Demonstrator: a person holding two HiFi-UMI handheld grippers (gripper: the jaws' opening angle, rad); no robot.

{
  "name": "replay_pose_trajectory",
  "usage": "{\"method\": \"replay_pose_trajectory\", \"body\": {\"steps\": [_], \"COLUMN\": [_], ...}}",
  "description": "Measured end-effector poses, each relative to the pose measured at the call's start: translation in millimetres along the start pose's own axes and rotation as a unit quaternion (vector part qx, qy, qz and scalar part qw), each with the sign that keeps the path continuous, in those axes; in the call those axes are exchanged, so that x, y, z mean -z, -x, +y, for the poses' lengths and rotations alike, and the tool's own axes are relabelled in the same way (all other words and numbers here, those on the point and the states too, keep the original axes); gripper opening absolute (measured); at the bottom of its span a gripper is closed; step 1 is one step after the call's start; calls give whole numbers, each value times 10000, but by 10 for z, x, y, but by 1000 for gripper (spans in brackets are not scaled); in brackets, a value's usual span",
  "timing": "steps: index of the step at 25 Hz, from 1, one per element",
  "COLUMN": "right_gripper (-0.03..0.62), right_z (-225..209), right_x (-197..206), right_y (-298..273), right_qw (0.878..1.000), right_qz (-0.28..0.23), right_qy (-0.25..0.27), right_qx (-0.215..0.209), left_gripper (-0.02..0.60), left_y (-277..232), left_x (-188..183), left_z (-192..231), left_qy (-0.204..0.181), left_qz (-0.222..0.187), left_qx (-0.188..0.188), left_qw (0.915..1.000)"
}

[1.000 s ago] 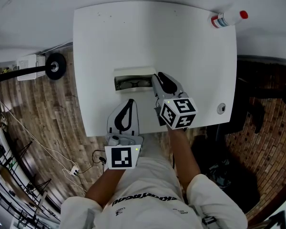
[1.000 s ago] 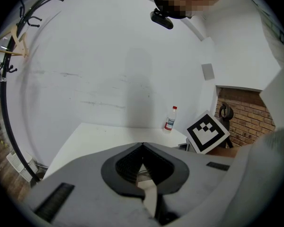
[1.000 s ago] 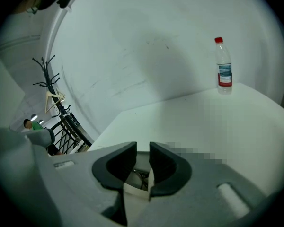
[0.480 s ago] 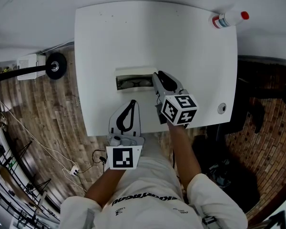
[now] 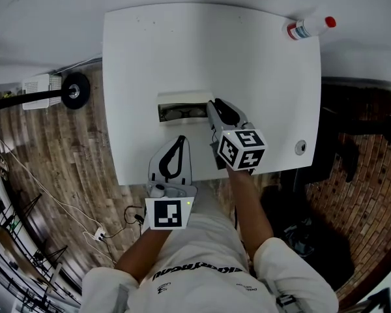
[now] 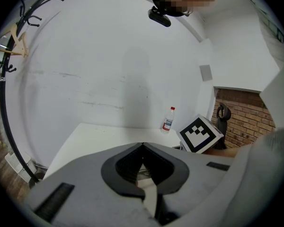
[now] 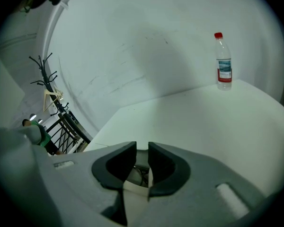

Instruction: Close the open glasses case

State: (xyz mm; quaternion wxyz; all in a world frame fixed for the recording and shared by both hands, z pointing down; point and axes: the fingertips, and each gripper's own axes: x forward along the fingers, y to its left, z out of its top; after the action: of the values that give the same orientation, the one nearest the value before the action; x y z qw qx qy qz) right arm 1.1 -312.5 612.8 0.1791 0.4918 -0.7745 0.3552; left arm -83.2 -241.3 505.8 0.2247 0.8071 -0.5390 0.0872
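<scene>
**Case still open; closing not begun**

The glasses case (image 5: 181,99) lies open ahead of your left gripper (image 5: 178,139). Its near end is just beside your right gripper (image 5: 212,104). The lid is up and the glasses (image 5: 182,115) are inside. Left jaws are pressed together, empty. Right jaws stand narrowly apart, clamping nothing. The whole closing remains. Versus half a second ago: case unmoved, right gripper barely shifted.

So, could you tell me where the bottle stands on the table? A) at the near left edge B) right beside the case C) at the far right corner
C: the bottle stands at the far right corner of the table, well apart from the case.
</scene>
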Motion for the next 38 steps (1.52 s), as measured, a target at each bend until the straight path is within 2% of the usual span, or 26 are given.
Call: {"method": "replay_pose_trajectory", "body": {"steps": [38], "right_gripper": [74], "right_z": [81], "right_x": [361], "right_y": [218], "right_qw": [9990], "right_qz": [342], "right_qy": [268], "right_qx": [136], "left_gripper": [-2], "left_y": [307], "left_x": [10], "left_z": [-46], "left_qy": [-169], "left_qz": [-140], "left_qx": [-189], "left_qw": [9996]}}
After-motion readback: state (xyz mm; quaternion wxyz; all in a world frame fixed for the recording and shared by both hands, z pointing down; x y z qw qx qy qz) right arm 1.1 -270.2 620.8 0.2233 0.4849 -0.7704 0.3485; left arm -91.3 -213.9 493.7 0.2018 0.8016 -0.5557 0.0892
